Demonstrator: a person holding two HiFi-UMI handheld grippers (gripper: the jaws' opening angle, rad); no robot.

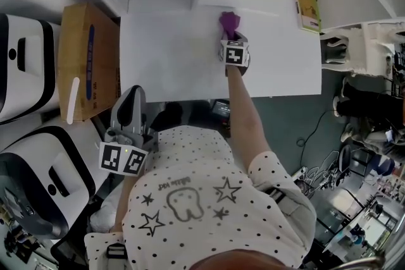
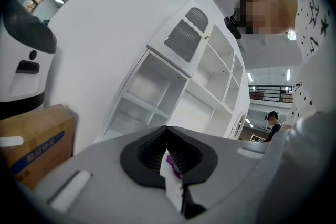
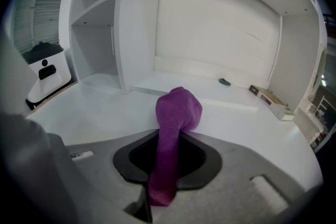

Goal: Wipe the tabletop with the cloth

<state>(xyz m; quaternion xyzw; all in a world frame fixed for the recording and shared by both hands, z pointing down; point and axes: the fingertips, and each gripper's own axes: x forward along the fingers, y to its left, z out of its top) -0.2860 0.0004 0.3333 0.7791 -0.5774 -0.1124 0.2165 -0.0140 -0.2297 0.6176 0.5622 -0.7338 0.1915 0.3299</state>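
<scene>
We're mid-wipe, right gripper (image 3: 168,160) clamped on the purple cloth (image 3: 177,110) at the tabletop's (image 1: 171,54) far edge, left gripper (image 2: 168,149) closed and idle; next, probably a firm sweep nearer.

The room is bright. In the head view the white worktop (image 1: 177,54) looks pale and even, with no hard shadows on it. The floor (image 1: 291,129) past its near edge is much darker. In the left gripper view a ceiling light (image 2: 288,75) glows white. Both gripper views are round with black corners, and the straight shelves (image 2: 157,97) look bent in them. The left claw (image 2: 168,134) and the right claw (image 3: 169,136) are a bit blurry up close. The purple cloth (image 3: 176,107) looks soft but clear.
</scene>
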